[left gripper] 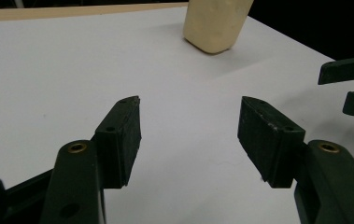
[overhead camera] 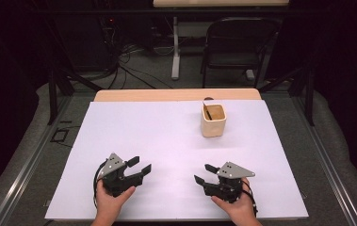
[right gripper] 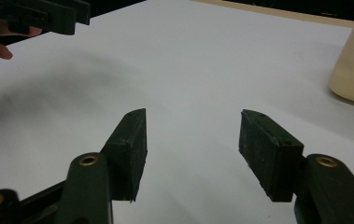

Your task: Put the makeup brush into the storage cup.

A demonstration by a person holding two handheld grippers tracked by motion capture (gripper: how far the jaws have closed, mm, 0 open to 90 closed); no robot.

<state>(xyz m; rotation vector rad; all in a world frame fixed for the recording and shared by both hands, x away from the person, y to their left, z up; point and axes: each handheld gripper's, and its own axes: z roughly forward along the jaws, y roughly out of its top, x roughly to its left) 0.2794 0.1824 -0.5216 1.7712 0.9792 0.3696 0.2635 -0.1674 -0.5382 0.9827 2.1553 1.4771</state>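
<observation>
The cup [overhead camera: 213, 121] stands upright on the far right part of the white sheet [overhead camera: 166, 136], a dark stick [overhead camera: 207, 112] leaning inside. Well apart from it, near the front edge, the left gripper [overhead camera: 140, 164] and right gripper [overhead camera: 204, 173] rest with jaws wide apart, holding nothing.

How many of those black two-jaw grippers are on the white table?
2. The left gripper is at the near left of the white table, the right gripper at the near right; both open and empty.

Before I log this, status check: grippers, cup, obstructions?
Left gripper open, empty. Right gripper open, empty. Cup upright, far side, dark stick inside. Nothing between.
</observation>
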